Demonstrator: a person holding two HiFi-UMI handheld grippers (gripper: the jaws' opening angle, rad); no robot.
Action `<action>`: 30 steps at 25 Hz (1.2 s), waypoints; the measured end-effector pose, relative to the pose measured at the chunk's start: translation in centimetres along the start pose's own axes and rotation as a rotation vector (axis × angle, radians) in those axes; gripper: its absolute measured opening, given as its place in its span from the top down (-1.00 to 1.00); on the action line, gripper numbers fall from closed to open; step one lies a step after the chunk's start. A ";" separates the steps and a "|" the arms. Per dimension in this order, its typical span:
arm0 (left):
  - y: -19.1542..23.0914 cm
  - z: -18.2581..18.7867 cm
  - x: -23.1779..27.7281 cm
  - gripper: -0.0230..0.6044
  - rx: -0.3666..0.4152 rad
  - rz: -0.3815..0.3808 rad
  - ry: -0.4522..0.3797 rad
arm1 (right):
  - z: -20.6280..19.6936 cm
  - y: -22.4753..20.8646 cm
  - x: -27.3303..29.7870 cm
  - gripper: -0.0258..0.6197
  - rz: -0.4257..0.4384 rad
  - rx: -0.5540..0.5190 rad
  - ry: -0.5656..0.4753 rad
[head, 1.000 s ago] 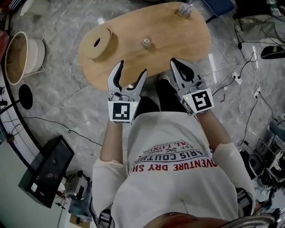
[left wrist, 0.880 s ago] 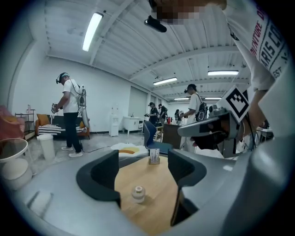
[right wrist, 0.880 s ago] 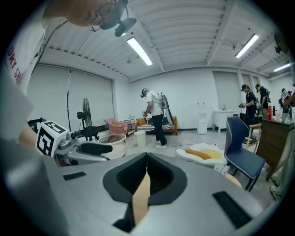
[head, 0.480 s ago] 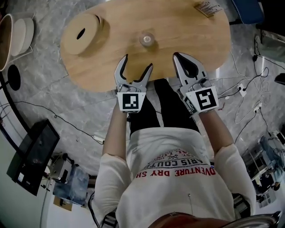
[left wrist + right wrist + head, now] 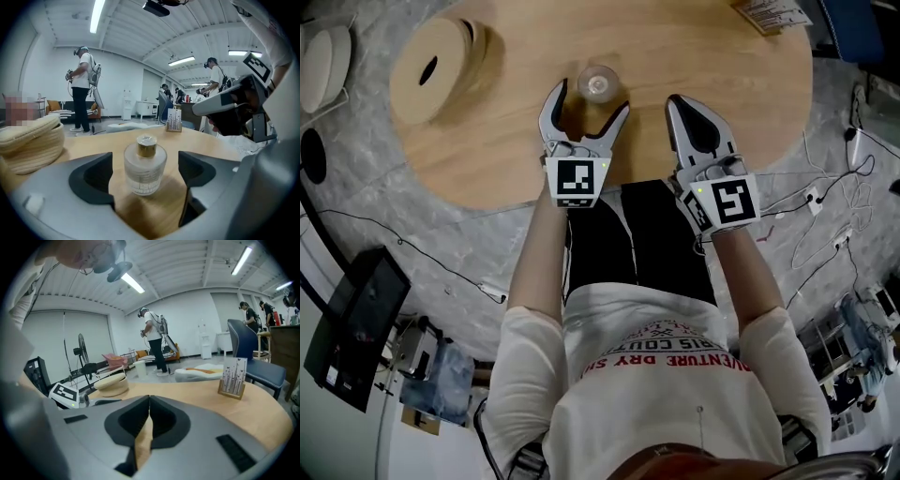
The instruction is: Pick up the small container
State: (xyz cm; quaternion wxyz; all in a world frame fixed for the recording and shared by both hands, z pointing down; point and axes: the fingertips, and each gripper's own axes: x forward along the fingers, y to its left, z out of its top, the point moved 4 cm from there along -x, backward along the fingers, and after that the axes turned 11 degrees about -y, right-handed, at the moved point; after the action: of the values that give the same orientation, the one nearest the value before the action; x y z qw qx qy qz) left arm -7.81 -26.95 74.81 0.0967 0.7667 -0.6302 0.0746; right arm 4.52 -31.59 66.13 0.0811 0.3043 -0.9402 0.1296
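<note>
The small frosted glass container with a gold cap (image 5: 598, 82) is set upright on the oval wooden table (image 5: 703, 47). It is framed between the opening jaws of the left gripper (image 5: 586, 101), touched by neither pad. To the container's right, the right gripper (image 5: 680, 103) is held over the table edge with its jaws pressed together on nothing.

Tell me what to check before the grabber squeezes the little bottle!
1. Jaws wide enough: ok. The left gripper is opening, and its jaws stand wider than the small container.
2. Container lined up: ok. It sits centred between the jaws in the left gripper view.
3. Pads on the container: not ok. Neither pad touches it yet, and it stands near the jaw tips.
4. Container upright: ok. It stands on the table with its gold cap on top.
5. Right gripper out of the way: ok. It is shut, empty and off to the side.
</note>
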 end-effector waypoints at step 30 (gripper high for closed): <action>0.0 -0.9 2.5 -0.16 0.013 -0.102 0.133 | -1.2 -0.9 0.4 0.90 -0.027 0.017 0.058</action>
State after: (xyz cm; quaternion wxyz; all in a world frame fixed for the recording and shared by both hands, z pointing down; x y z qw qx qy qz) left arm -7.34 -29.11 76.33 0.1373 0.7919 -0.5819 0.1244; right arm 4.77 -32.13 67.57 0.1074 0.3135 -0.9323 0.1450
